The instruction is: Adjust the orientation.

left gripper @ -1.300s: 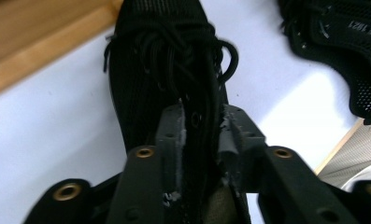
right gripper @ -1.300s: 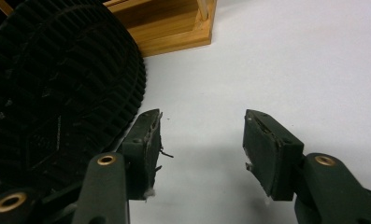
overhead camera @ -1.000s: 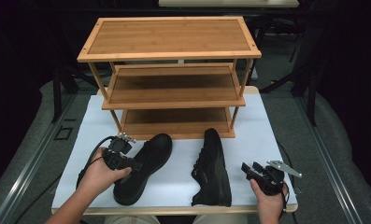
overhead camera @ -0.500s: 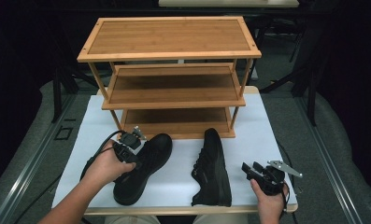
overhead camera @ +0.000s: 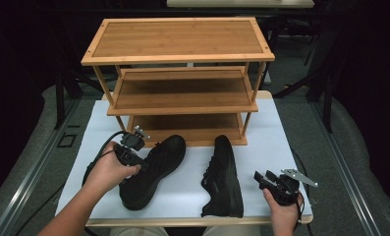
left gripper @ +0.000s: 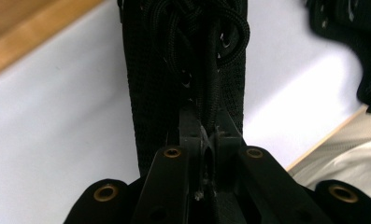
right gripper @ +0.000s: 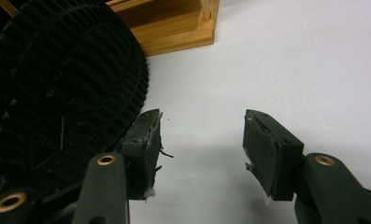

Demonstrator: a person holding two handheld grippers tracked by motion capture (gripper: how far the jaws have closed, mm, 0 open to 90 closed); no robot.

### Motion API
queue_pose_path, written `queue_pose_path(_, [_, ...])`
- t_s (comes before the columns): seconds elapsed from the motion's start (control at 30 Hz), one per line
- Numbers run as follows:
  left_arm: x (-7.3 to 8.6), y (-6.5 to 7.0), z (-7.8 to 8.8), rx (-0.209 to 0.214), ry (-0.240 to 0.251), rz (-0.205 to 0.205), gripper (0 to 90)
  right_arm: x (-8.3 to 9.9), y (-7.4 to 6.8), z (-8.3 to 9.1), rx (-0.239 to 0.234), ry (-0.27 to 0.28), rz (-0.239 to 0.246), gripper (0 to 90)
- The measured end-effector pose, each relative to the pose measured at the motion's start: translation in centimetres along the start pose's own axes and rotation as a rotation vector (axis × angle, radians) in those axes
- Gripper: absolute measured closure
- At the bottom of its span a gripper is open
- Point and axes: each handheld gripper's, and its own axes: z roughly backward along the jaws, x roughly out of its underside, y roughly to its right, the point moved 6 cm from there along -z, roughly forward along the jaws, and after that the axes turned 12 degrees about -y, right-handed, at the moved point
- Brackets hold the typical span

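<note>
At about 8 o'clock on the white table [overhead camera: 99, 132], the left gripper [overhead camera: 138, 162] has just been closing and now pinches the tongue and laces of the left shoe [overhead camera: 153, 172]. The mesh upper looks soft and light, so I'd judge the stiffer collar a safer hold. At 5 o'clock the right shoe [overhead camera: 224, 179] lies on its side, and beside it the right gripper [overhead camera: 262, 178] gapes wide, empty. The wooden rack [overhead camera: 182, 54] stands at 12.

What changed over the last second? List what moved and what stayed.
The left gripper moved in over the left black lace-up shoe; its jaws have just been closing and now pinch the black shoelace. The right gripper, open, the right black shoe and the three-tier bamboo rack stayed put.
</note>
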Motion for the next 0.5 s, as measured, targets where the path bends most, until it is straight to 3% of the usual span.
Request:
queue_pose_path(0.27, [-2.4, -2.1, -0.3, -0.066, 0.056, 0.076, 86.0, 0.0, 0.1, 0.0, -0.002, 0.0, -0.001, 46.4])
queue_pose_path(0.43, [-3.6, -3.3, -1.2, -0.067, 0.064, 0.138, 86.0, -0.1, 0.1, -0.1, -0.004, 0.003, 0.0, 46.3])
queue_pose_path(0.5, [-4.0, -3.6, -1.5, -0.075, 0.069, 0.143, 86.0, -0.1, 0.1, -0.2, -0.007, 0.009, 0.0, 46.3])
